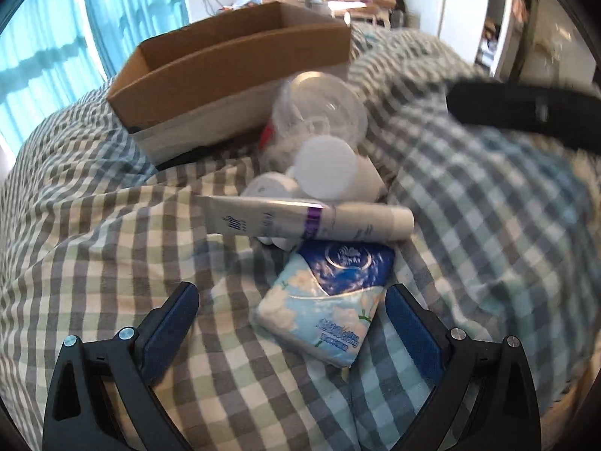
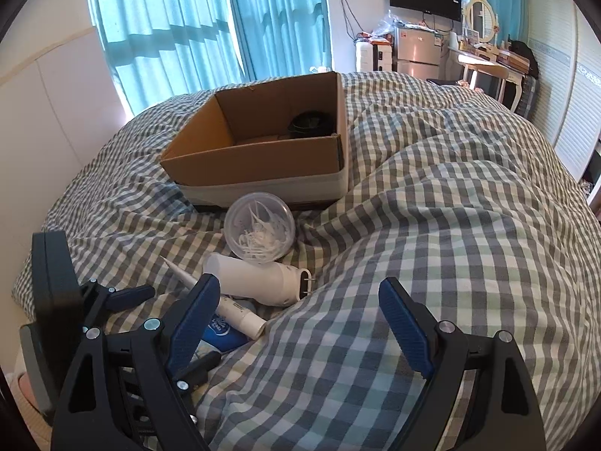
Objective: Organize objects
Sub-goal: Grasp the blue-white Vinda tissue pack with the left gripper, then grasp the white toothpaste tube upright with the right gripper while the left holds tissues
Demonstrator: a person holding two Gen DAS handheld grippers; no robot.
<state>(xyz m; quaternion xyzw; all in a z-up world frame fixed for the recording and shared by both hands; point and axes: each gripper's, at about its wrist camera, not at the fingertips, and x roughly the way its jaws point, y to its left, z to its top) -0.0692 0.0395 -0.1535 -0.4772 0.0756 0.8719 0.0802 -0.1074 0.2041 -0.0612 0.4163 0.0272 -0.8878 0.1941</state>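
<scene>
A blue and white tissue pack (image 1: 325, 302) lies on the checked bedspread between the fingers of my open left gripper (image 1: 291, 295), nearer the right finger. Behind it lie a white tube with a purple band (image 1: 300, 220), a white bottle (image 1: 330, 169) and a clear round tub of floss picks (image 1: 319, 112). An open cardboard box (image 1: 229, 60) stands behind them. My right gripper (image 2: 298, 297) is open and empty above the bedspread. In its view the tub (image 2: 261, 233), a white device with two pins (image 2: 259, 280), the tube (image 2: 225, 308) and the box (image 2: 263, 150) show ahead, and the left gripper (image 2: 165, 327) is at lower left.
A dark round object (image 2: 311, 124) sits inside the box. The checked bedspread (image 2: 450, 225) rises in folds to the right. Blue curtains (image 2: 188, 30) hang behind the bed. A TV, small fridge and dressing table stand at the far wall. The right gripper shows blurred in the left wrist view (image 1: 526, 111).
</scene>
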